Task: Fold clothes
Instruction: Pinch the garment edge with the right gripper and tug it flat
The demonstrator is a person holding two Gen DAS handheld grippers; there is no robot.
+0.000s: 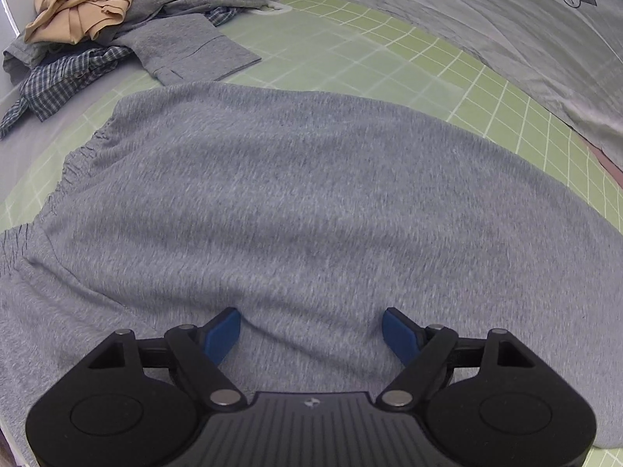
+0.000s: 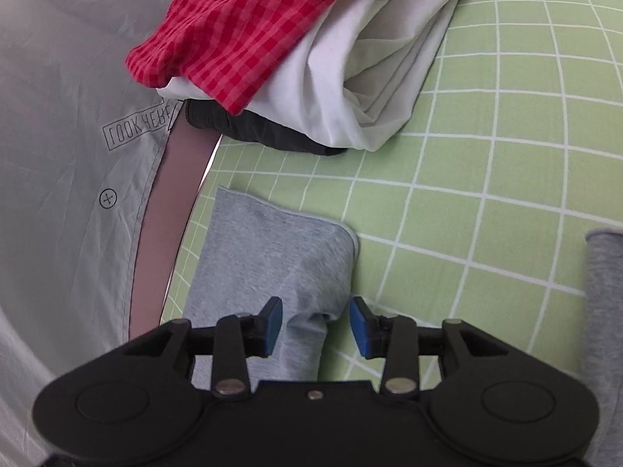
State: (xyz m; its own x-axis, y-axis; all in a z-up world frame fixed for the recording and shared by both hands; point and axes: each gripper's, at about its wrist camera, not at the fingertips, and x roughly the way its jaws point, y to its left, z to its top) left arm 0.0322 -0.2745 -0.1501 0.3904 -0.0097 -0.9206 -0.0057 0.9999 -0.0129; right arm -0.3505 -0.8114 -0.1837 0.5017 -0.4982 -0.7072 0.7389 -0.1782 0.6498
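Observation:
A grey knit garment (image 1: 296, 202) with an elastic waistband at its left edge lies spread on the green grid mat (image 1: 389, 58). My left gripper (image 1: 311, 334) is open just above the cloth, blue pads wide apart, holding nothing. In the right wrist view a leg end of the grey garment (image 2: 272, 253) lies on the mat (image 2: 486, 155). My right gripper (image 2: 315, 325) is open over that leg end, with the cloth between and below the pads. Another grey strip (image 2: 603, 330) shows at the right edge.
A pile of unfolded clothes sits at the far left: a tan garment (image 1: 85, 0), grey garments (image 1: 194, 46) and a blue plaid shirt (image 1: 62, 81). A stack of red checked cloth (image 2: 249, 27), white cloth (image 2: 370, 89) and dark cloth (image 2: 264, 132) lies ahead of the right gripper. Grey sheet (image 2: 70, 116) borders the mat.

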